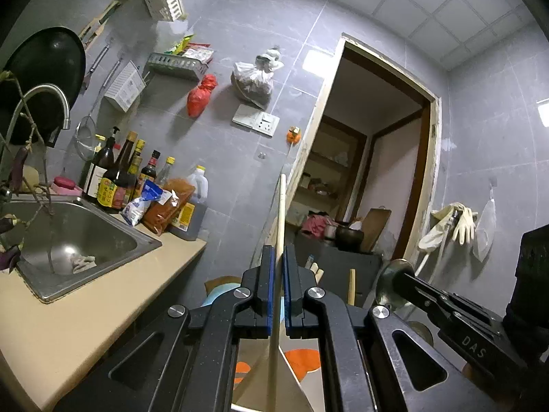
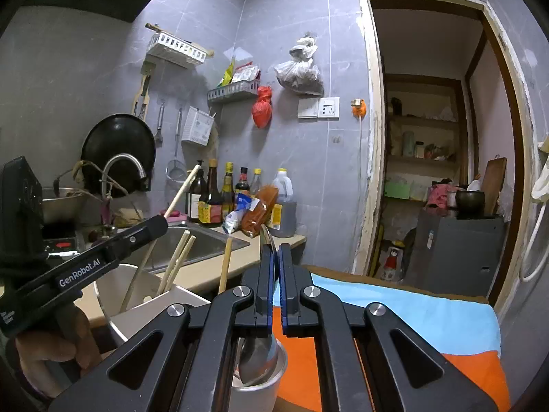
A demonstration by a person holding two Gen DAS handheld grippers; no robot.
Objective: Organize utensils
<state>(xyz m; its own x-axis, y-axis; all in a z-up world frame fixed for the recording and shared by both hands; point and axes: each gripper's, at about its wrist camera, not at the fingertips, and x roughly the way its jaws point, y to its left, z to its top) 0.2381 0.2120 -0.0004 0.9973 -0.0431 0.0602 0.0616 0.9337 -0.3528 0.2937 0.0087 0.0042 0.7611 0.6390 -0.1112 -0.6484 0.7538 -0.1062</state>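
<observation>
in the left wrist view the left claw (image 1: 282, 274) is clenched on a single wooden chopstick (image 1: 280, 213), which runs straight up between the blue pads and out past the tips, its lower end passing back under the claw body toward a pale divided holder (image 1: 274, 370) below. off to the claw's right the right claw (image 1: 394, 276) reaches in, pinching the stem of a metal spoon whose bowl shows edge-on at its tips. in the right wrist view that right claw is clamped on the metal spoon (image 2: 266, 353): the handle rises between the pads, the bowl hangs below the claw inside a small steel cup (image 2: 260, 388). to the claw's left, the left claw holds its chopstick slanting over the white utensil holder (image 2: 137, 295), where more chopsticks (image 2: 178, 261) already stand. i'd judge this the sorting step, each utensil hovering at its container. next calls for lowering both and releasing, keeping the chopstick from snagging the divider and the spoon from tipping the light cup.
</observation>
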